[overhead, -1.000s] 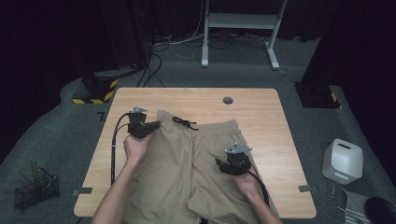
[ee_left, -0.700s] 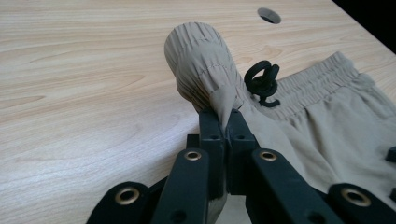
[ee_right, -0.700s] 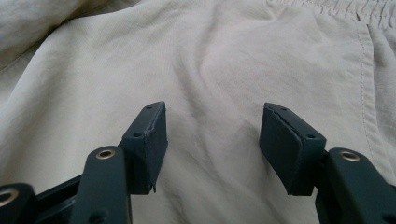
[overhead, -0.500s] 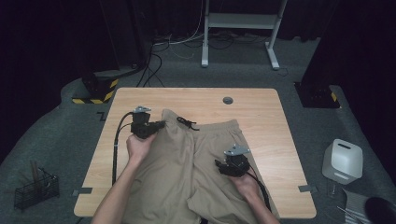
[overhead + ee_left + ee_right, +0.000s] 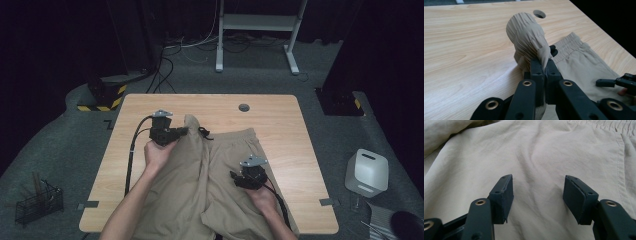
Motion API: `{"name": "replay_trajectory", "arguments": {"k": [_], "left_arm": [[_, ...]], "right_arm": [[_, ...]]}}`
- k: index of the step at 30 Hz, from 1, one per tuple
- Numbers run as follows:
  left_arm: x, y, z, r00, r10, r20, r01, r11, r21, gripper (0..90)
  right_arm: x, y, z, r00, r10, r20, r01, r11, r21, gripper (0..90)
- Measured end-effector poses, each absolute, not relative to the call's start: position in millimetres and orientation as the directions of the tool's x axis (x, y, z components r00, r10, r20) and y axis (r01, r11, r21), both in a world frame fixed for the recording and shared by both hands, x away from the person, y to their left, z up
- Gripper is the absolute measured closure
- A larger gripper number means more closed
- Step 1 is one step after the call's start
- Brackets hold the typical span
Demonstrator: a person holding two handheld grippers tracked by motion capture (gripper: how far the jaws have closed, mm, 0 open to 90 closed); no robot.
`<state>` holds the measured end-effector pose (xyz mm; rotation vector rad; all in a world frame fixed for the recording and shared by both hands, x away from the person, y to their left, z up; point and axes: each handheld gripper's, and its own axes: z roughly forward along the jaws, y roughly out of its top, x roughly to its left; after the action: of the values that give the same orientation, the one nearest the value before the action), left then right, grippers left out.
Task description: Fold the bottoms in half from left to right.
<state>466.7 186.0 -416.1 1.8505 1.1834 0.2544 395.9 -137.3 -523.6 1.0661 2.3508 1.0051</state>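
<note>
Beige shorts (image 5: 220, 165) lie spread on the wooden table (image 5: 280, 120), waistband away from the person. My left gripper (image 5: 183, 131) is shut on the left end of the elastic waistband (image 5: 526, 37), which stands up in a bunched fold above the table. A black drawstring (image 5: 553, 50) shows just behind that fold. My right gripper (image 5: 234, 176) is open and hovers low over the flat fabric of the right half (image 5: 544, 152), with nothing between its fingers. The left gripper view also catches the right gripper (image 5: 621, 82) at its right edge.
A round cable hole (image 5: 244, 107) sits near the table's far edge. On the floor are a wire basket (image 5: 37, 202) at the left, a white device (image 5: 366, 172) at the right and a desk frame (image 5: 260, 22) behind the table.
My left gripper has carried the pinched waistband end a little to the right, toward the middle of the shorts. The right gripper has hardly moved.
</note>
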Motion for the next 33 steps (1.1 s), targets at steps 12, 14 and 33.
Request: {"name": "replay_trajectory", "arguments": {"k": [12,14,33], "left_arm": [[473.4,150.6,-407.8,0.579,0.757,-0.302,0.602,-0.148,0.784,88.1],[474.3,143.5,-407.2,0.590,0.748,-0.303,0.598,-0.153,0.787,88.1],[493.5,90.1,-410.3,0.646,0.693,-0.320,0.592,-0.191,0.783,88.0]], "right_arm": [[395.2,-136.8,-523.6,-0.645,0.763,-0.046,0.496,0.463,0.735,41.3],[395.2,-136.9,-523.6,-0.645,0.763,-0.046,0.496,0.463,0.735,41.4],[394.6,-136.3,-523.6,-0.644,0.763,-0.053,0.491,0.466,0.736,41.4]]}}
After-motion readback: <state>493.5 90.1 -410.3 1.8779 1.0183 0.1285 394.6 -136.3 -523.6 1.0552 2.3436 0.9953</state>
